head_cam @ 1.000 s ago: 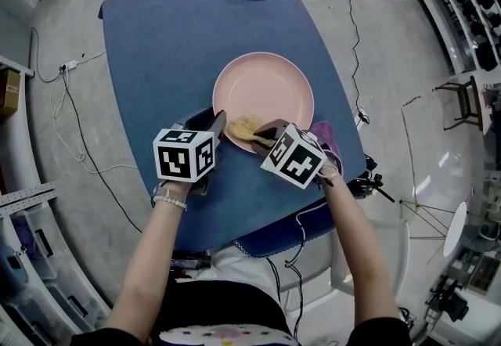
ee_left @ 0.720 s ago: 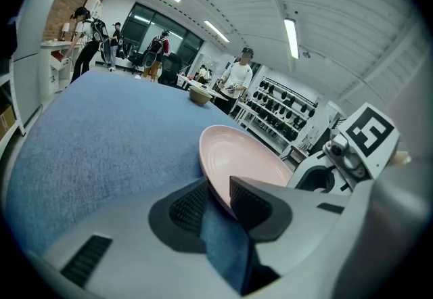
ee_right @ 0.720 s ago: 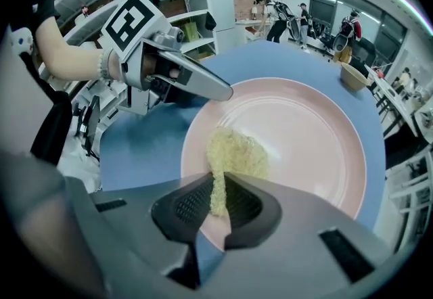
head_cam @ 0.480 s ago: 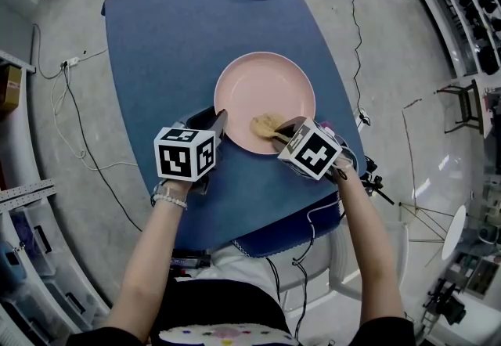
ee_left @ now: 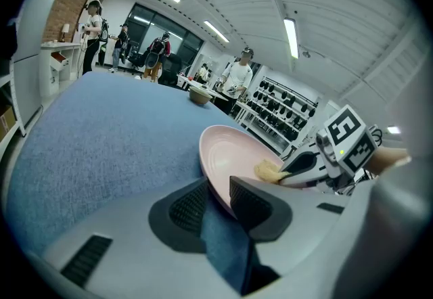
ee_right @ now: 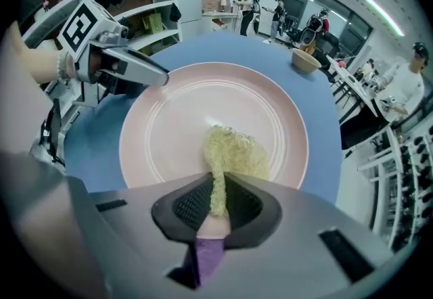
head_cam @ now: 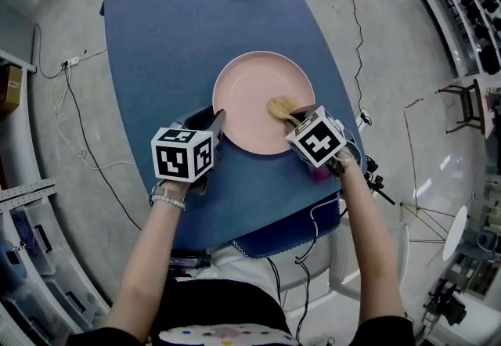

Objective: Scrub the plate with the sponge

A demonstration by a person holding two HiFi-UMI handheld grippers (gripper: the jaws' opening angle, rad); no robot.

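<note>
Plate (head_cam: pixel 254 94), pink, sits mid-way on the blue table (head_cam: pixel 172 31). My left gripper (head_cam: pixel 218 122) has its jaws pinched on the near-left rim, with the forearm reaching straight ahead. My right gripper (head_cam: pixel 292 117) angles inward from the near right, its jaws clamped on the yellow sponge (head_cam: pixel 279 108), which rests on the plate's right side.

left gripper (ee_left: pixel 220 189): grey moulded shell, two dark jaw pads (ee_left: pixel 188 206) with ribbed faces
right gripper (ee_right: pixel 216 199): same grey shell, same dark ribbed pads
marker cubes (head_cam: pixel 184 154): white, with black square-pattern markers on every visible face, one cube per gripper
cable (head_cam: pixel 300 254): thin, black, running off the right gripper
bracelet (head_cam: pixel 167 200): pale, beaded, on the left wrist
top (head_cam: pixel 211 313): black with a pale print, forearms uncovered
</note>
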